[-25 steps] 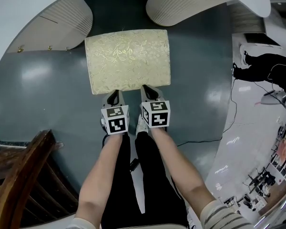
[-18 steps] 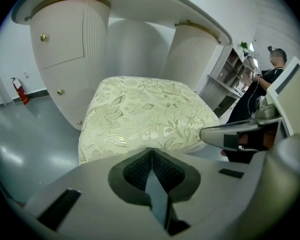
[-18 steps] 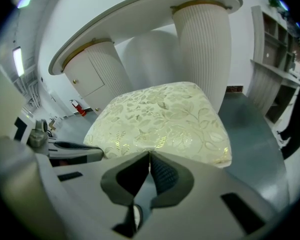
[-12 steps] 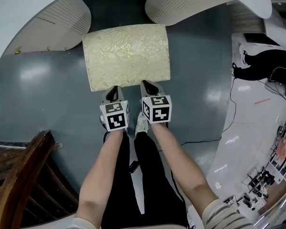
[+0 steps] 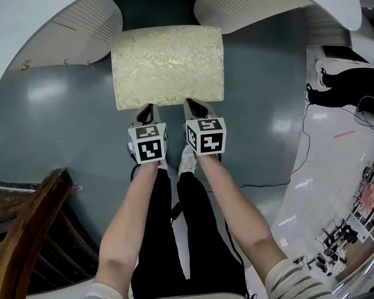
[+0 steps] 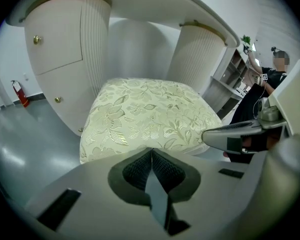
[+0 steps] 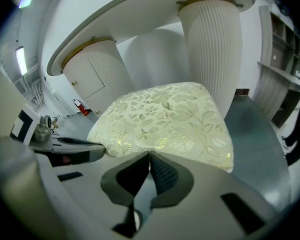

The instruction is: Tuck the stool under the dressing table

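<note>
Floor (image 5: 62, 117): grey, glossy, one continuous surface carrying everything below.

Dressing table (image 5: 25, 23): one unit, white top on two ribbed pedestals, the left pedestal (image 5: 87, 23) and the right pedestal (image 5: 255, 2), with one knee gap between them. We see nothing lying in the gap's mouth.

Stool (image 5: 168, 64): one, with a pale gold floral cushion, standing on the floor squarely before the gap. Against the picture of a second ago, we find its far edge closer in. It now lies level with the pedestal fronts, and its far right corner is just beside the right pedestal. We judge the tuck begun but not done, since nearly the whole seat is outside the table. The stool sits slightly nearer the right pedestal, so we judge that corner the likeliest to catch.

Wooden chair (image 5: 25, 229): one, at the person's left, well apart from the stool and no part of the task.

Bystander (image 5: 349, 83): one, in dark clothing, far right, well apart.

Hand-held grippers: two. The left hand-held gripper (image 5: 146, 112) has its jaws closed pad to pad with nothing between them, and its tip is set against the cushion's near edge. The right hand-held gripper (image 5: 196, 108) is the same, closed and empty, at the near edge just beside the left one. Neither grasps the stool, and we judge both to be serving as pushers.

Floor cable (image 5: 302, 142): one, thin, right of the person, well apart from the stool.
</note>
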Demonstrator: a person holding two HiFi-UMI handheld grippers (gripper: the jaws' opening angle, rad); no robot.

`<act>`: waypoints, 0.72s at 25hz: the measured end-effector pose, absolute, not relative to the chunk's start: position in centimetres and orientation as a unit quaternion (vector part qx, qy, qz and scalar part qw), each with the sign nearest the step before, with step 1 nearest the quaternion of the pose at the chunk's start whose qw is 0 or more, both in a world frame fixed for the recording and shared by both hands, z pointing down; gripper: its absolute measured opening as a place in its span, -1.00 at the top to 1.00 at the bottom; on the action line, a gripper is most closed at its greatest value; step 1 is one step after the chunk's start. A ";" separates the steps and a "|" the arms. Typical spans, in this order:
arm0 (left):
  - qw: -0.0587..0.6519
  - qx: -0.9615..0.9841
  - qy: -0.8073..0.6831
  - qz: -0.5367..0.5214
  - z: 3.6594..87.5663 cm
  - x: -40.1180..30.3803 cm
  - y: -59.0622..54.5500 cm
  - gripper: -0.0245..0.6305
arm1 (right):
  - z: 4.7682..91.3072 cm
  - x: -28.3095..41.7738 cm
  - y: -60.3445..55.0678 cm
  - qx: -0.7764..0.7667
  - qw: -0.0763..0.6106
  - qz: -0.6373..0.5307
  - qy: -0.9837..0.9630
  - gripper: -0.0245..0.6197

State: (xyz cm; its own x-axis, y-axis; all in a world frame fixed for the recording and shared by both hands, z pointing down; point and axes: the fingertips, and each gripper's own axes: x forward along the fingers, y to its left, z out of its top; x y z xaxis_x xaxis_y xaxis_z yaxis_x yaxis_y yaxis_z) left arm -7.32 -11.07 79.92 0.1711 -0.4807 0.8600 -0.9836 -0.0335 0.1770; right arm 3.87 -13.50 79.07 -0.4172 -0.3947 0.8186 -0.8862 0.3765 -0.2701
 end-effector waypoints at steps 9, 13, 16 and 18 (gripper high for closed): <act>0.409 0.656 -0.555 0.306 80.0 -6.5 -13.0 0.90 | 79.0 4.5 -16.0 0.433 0.337 0.354 -0.757 0.88; 0.408 0.653 -0.560 0.305 80.0 -6.6 -13.9 0.90 | 79.1 4.4 -17.0 0.433 0.335 0.352 -0.759 0.88; 0.405 0.650 -0.566 0.305 79.9 -6.9 -14.6 0.90 | 79.0 4.1 -17.6 0.435 0.332 0.353 -0.759 0.88; 0.406 0.649 -0.568 0.303 79.8 -7.1 -15.1 0.90 | 78.9 4.0 -18.1 0.437 0.330 0.355 -0.758 0.88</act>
State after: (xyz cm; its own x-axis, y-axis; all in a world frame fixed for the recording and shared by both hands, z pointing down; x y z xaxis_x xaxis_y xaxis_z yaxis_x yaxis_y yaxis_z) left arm -7.08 -15.12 79.82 0.1724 -0.4916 0.8536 -0.9827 -0.0265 0.1832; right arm 3.97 -18.14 78.92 -0.4009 -0.4280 0.8100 -0.8963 0.3663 -0.2501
